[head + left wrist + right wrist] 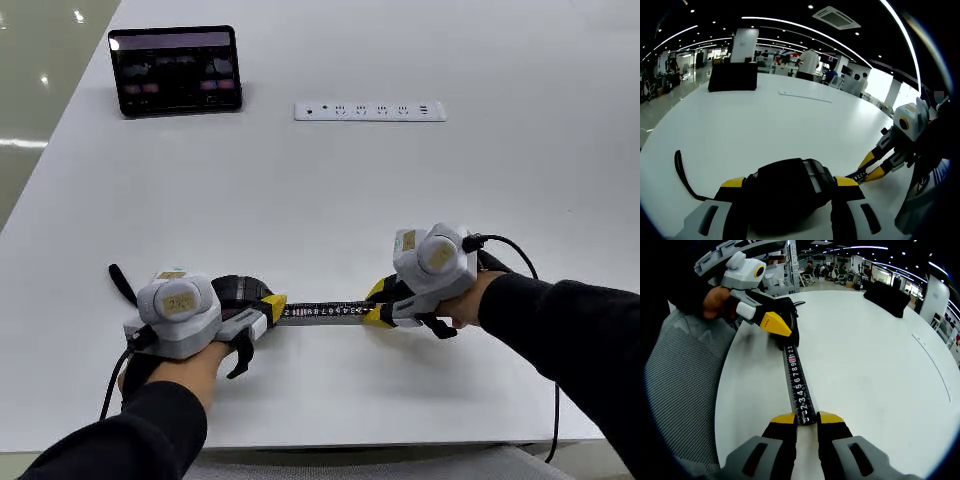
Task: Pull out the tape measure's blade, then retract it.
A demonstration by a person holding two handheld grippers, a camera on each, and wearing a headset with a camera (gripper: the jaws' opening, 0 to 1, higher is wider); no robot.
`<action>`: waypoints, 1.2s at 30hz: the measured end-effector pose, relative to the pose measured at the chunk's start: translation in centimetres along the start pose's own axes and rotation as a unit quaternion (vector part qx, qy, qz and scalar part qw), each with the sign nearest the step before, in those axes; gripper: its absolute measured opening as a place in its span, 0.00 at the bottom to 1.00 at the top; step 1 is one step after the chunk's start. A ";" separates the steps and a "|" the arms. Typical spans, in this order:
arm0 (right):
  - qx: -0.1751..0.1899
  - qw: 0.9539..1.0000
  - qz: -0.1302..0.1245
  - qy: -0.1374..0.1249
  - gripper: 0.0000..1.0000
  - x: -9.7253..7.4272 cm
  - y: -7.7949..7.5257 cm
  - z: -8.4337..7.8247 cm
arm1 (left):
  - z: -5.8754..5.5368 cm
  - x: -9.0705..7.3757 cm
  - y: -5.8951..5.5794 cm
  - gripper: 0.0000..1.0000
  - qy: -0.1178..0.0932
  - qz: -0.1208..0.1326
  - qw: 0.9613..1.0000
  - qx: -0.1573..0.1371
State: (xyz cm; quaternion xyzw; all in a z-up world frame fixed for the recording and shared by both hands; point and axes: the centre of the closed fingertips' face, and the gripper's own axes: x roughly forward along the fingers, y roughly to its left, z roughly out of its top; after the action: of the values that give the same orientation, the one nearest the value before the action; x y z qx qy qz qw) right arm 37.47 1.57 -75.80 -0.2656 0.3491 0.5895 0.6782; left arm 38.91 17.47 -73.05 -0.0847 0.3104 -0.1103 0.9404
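Left gripper (266, 310) clamps tape measure case (238, 290); right gripper (806, 418) pinches blade (797, 382) tip. Blade partly out; retraction remains.

Two grippers: one left gripper (272, 306), one right gripper (378, 304). One tape measure (236, 291), with one blade (325, 311) and one black strap (122, 283). One tablet (176, 70), one power strip (370, 111), one white table (300, 190), one mesh chair (680, 390)

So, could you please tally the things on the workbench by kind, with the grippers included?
tape measure: 1, its blade drawn out
tablet: 1
power strip: 1
grippers: 2, the left gripper shut on the case, the right gripper shut on the blade's end
Total: 5
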 end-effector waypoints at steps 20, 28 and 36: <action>-0.016 1.000 -0.005 -0.014 0.12 0.7 0.2 0.7 | -0.1 0.1 0.0 0.63 0.001 -0.001 1.000 -0.003; -0.029 0.999 -0.003 -0.015 0.12 0.6 0.2 0.6 | -0.1 0.1 0.0 0.63 0.001 -0.001 1.000 -0.002; -0.025 1.000 -0.001 -0.012 0.11 0.6 0.1 0.4 | 0.0 0.1 0.0 0.63 0.001 -0.001 1.000 -0.005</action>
State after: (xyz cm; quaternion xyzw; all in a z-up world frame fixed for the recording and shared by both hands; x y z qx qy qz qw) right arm 37.52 2.29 -76.01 -0.2755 0.3258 0.6006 0.6762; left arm 38.97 17.50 -73.10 -0.0892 0.3113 -0.1100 0.9397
